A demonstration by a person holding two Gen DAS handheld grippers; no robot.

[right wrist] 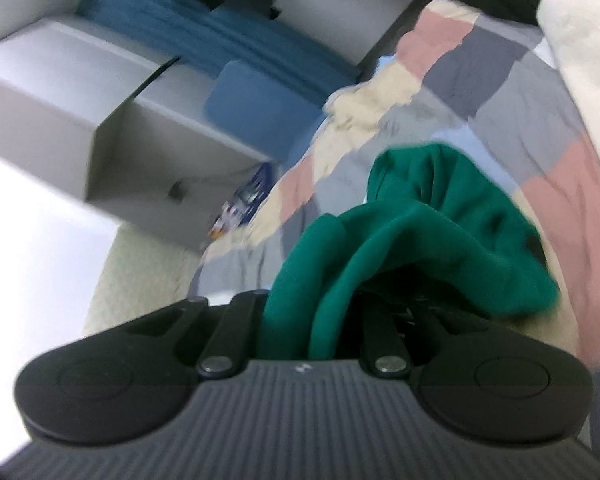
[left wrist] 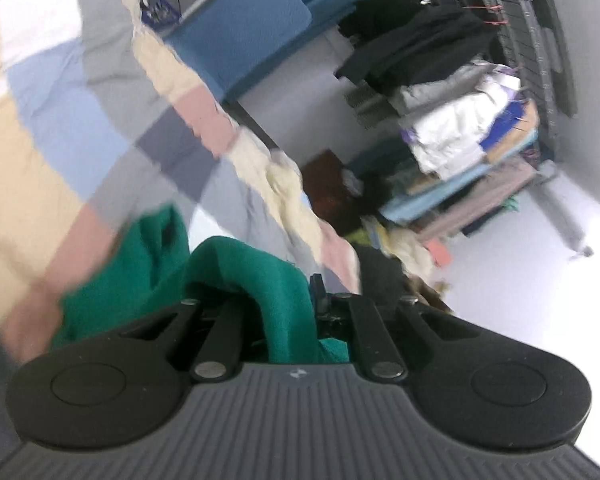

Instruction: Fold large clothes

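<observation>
Bed cover [left wrist: 60, 128]: a patchwork quilt of cream, pink, grey and pale blue squares; it fills the left half of the left wrist view and the right half of the right wrist view [right wrist: 480, 92]. Both pictures are blurred.
Shelving [left wrist: 472, 132]: upper right of the left wrist view, stacked with folded and loose clothes, dark ones on top, white and coloured ones lower.
Blue curtain [right wrist: 220, 36]: upper middle of the right wrist view, beside a pale grey cabinet [right wrist: 60, 112] at the left.
Blue cushion [left wrist: 240, 36]: top centre of the left wrist view.
Green garment [left wrist: 240, 276]: bunched cloth low in the middle of the left wrist view, over the quilt; in the right wrist view [right wrist: 420, 232] it billows from centre to lower right.
Left tongs [left wrist: 300, 320]: narrow, pinching a fold of the green garment, which runs down between the black arms.
Right tongs [right wrist: 340, 320]: narrow too, clamped on another fold of the same cloth; the tips are hidden beneath it.
White pillow [right wrist: 580, 24]: upper right corner of the right wrist view, lying on the quilt.
</observation>
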